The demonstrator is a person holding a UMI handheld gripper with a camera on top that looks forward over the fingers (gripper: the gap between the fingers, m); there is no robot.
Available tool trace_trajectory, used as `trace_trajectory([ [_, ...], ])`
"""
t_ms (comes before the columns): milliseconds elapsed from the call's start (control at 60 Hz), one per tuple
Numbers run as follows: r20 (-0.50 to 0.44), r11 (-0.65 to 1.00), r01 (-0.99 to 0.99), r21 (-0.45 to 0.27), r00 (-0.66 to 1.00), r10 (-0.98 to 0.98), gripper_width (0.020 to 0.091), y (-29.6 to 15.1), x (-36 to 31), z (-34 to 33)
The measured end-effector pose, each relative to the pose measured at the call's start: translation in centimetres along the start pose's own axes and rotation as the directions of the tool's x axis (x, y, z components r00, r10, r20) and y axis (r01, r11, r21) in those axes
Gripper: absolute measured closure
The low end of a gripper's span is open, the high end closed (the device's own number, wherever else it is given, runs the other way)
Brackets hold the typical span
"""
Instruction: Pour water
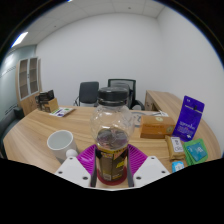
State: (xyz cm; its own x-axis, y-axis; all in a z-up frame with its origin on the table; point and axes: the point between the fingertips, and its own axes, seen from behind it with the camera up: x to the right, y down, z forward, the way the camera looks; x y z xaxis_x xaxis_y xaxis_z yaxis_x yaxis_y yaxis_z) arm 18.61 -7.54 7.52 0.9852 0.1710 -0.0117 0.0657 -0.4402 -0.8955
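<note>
I have the fingers (112, 172) pinching the clear glass jar with dark liquid (112, 140) above the wooden surface (35, 130), right of the white mug (60, 143); tipping hastily could overshoot it

Gripper (112, 172) fingers closed on clear jar (112, 140), dark liquid low inside, pink pads pressing both sides. White cup (61, 145) just left on wooden table (40, 125). Purple box (188, 117) right; office chairs (105, 93) beyond.
</note>
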Motion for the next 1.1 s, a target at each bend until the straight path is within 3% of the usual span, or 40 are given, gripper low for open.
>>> trace_trajectory([
  [67, -0.003, 0.999, 0.022, 0.045, 1.0, -0.022, 0.0667, 0.2, -0.1, -0.3],
  [250, -0.013, 1.0, -0.004, 0.004, 1.0, 0.004, 0.0552, 0.4, 0.1, -0.2],
  [283, -0.018, 0.999, -0.017, -0.033, 1.0, 0.016, 0.048, 0.9, 0.2, -0.4],
  [333, -0.027, 0.997, -0.03, -0.07, 0.999, 0.028, 0.0271, 1.3, 0.1, -1.0],
  [350, -0.032, 0.996, -0.03, -0.079, 0.999, 0.027, 0.0233, 1.3, 0.1, -1.2],
  [383, -0.051, 0.995, -0.023, -0.102, 0.999, 0.018, 0.0267, 1.5, 0.2, -2.0],
  [767, -0.213, 0.985, 0.014, -0.174, 0.976, -0.051, 0.0242, -0.7, -4.6, -16.7],
  [1100, -0.267, 0.979, -0.038, -0.201, 0.964, -0.017, 0.0249, 1.2, -11.0, -25.3],
])
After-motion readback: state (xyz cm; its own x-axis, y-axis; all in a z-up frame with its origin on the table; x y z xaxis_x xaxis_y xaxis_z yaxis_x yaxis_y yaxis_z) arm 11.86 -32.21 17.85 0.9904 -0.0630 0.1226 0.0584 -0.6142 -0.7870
